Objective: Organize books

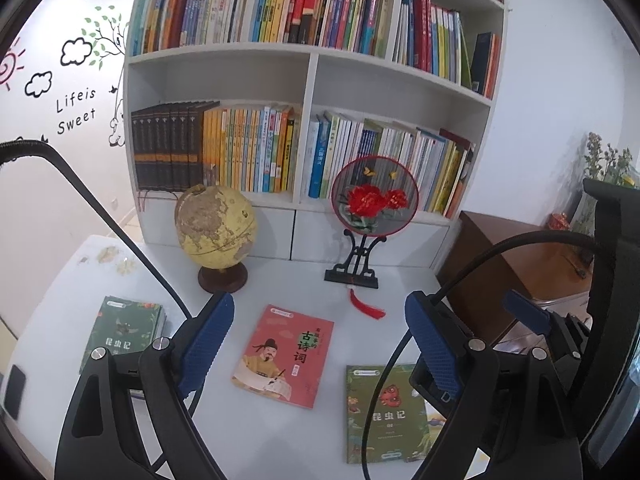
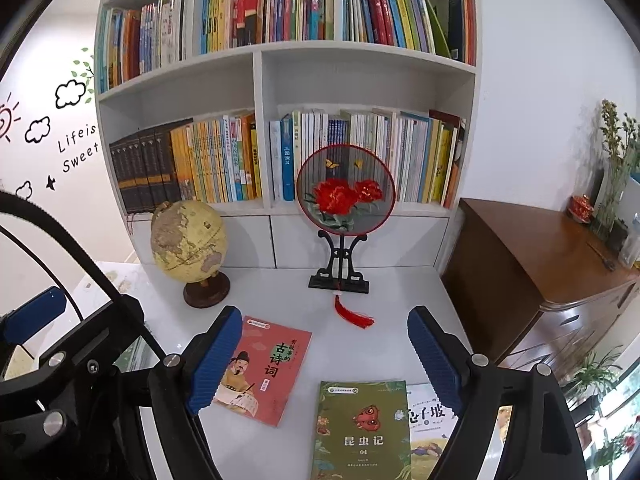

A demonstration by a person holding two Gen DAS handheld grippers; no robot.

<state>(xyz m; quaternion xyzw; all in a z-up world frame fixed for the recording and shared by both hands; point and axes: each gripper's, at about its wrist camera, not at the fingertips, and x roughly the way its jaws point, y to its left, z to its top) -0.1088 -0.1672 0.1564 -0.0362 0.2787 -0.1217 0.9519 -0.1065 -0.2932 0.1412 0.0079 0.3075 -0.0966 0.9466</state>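
Observation:
A red book (image 1: 285,356) (image 2: 266,370) lies flat on the white desk (image 1: 280,280) (image 2: 384,352). To its right rests a green book (image 1: 382,416) (image 2: 362,432), overlapping a pale book (image 2: 426,428). A dark green stack of books (image 1: 124,328) sits at the desk's left. My left gripper (image 1: 320,344) hovers open above the red book, nothing between its blue pads. My right gripper (image 2: 326,360) stands open over the gap between the red and green books, also holding nothing. The right gripper's blue pad (image 1: 524,316) shows at the right of the left wrist view.
A globe (image 1: 216,232) (image 2: 188,244) and a round fan on a black stand (image 1: 374,200) (image 2: 346,196) stand at the desk's back. Behind rises a white bookshelf (image 1: 310,76) (image 2: 258,80) packed with books. A brown cabinet (image 2: 532,272) adjoins the desk's right.

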